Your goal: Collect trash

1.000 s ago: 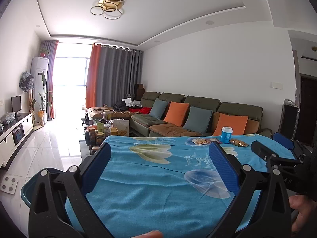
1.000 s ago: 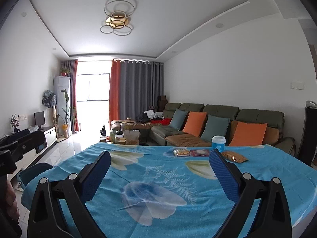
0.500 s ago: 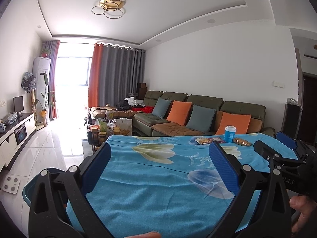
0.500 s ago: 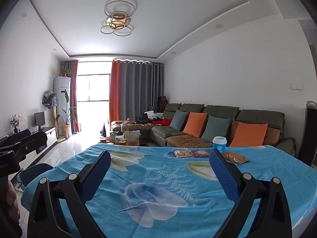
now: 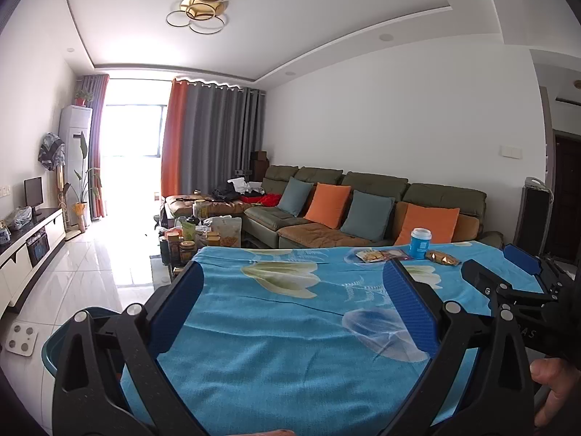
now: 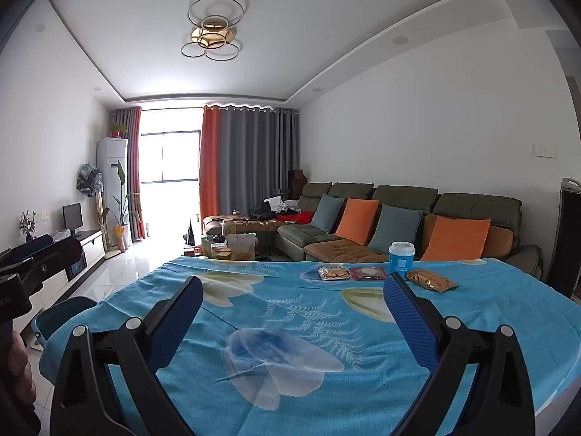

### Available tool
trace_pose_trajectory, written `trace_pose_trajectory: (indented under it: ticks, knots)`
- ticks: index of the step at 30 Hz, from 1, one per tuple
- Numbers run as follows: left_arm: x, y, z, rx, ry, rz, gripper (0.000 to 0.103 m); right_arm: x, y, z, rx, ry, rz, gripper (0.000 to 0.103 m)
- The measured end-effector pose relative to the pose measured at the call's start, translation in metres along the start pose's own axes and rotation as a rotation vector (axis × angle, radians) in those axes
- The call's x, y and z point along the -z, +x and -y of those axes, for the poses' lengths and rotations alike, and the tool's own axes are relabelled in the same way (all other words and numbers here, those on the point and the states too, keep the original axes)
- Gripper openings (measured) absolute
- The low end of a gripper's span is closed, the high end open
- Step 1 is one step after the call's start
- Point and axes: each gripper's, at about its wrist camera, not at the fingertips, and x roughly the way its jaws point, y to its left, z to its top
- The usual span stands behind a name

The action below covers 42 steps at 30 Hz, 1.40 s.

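Note:
At the far edge of the table with the blue flowered cloth [image 6: 290, 327] stand a blue paper cup with a white lid [image 6: 401, 257], a clear snack packet [image 6: 333, 272], a red packet [image 6: 367, 273] and a gold wrapper [image 6: 430, 279]. The cup also shows in the left wrist view [image 5: 420, 243], beside the snack packet [image 5: 370, 255] and the gold wrapper [image 5: 441, 257]. My right gripper [image 6: 292, 287] is open and empty over the near part of the cloth. My left gripper [image 5: 294, 272] is open and empty over the cloth's left part. A teal bin [image 5: 65, 341] stands on the floor at the table's left.
A green sofa with orange and grey cushions [image 6: 399, 218] runs behind the table. A low table crowded with jars and bags [image 5: 196, 236] stands on the tiled floor. A TV cabinet [image 5: 21, 247] lines the left wall. A white scale [image 5: 20, 338] lies on the floor.
Both views have shifted slightly: the left wrist view has turned a little to the left, so the trash sits further right in it. Both grippers stay open and empty.

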Motion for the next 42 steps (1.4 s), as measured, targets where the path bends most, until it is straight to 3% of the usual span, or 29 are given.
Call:
trace_pose_trajectory:
  ticks: [24, 33, 42]
  knots:
    - [0.007, 0.002, -0.001, 0.029, -0.027, -0.046, 0.097, 0.003, -0.003, 0.0, 0.01, 0.005, -0.009, 0.096]
    - [0.01, 0.002, 0.001, 0.016, -0.032, -0.022, 0.097, 0.004, -0.003, 0.0, 0.009, 0.006, -0.016, 0.096]
    - [0.008, 0.023, -0.001, 0.025, -0.021, -0.084, 0.097, 0.0, 0.003, 0.02, 0.041, 0.018, -0.025, 0.096]
